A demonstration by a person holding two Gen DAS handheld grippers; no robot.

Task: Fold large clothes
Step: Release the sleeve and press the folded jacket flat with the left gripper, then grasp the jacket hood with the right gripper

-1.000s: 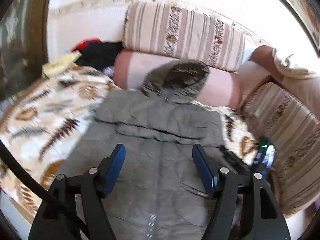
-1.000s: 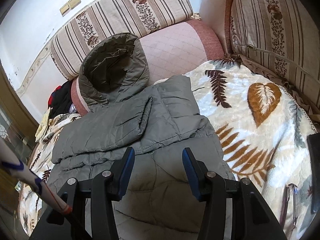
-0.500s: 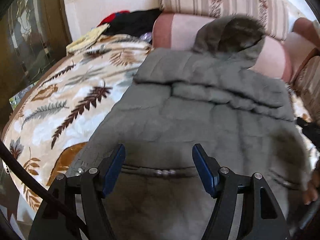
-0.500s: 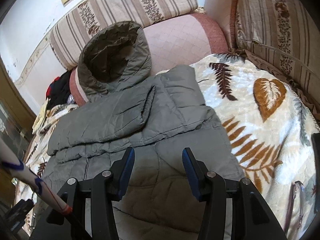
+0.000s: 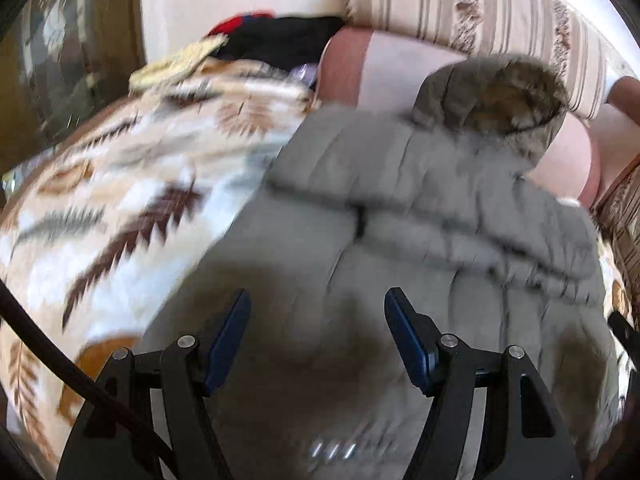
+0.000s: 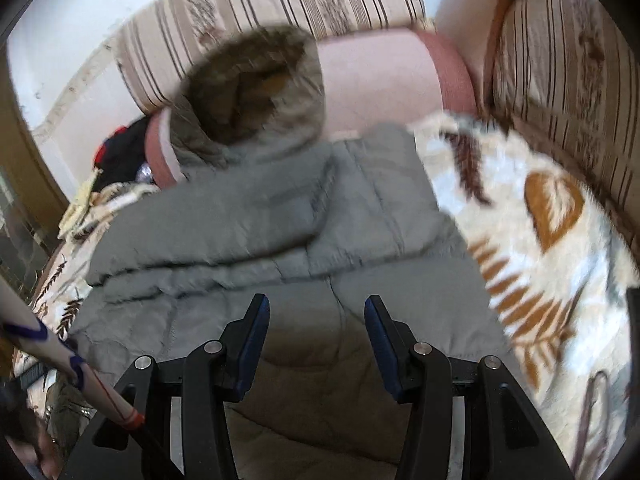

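Left wrist view, grey jacket on leaf-print blanket, striped cushions behind, both tools released.

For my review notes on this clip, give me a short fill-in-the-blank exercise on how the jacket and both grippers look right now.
1. The grey jacket lies on a blanket printed with ____.
2. The jacket's hood leans against a ____ bolster.
3. The jaws of the left gripper and the right gripper stand ____, holding nothing.

Missing words: leaves; pink; open
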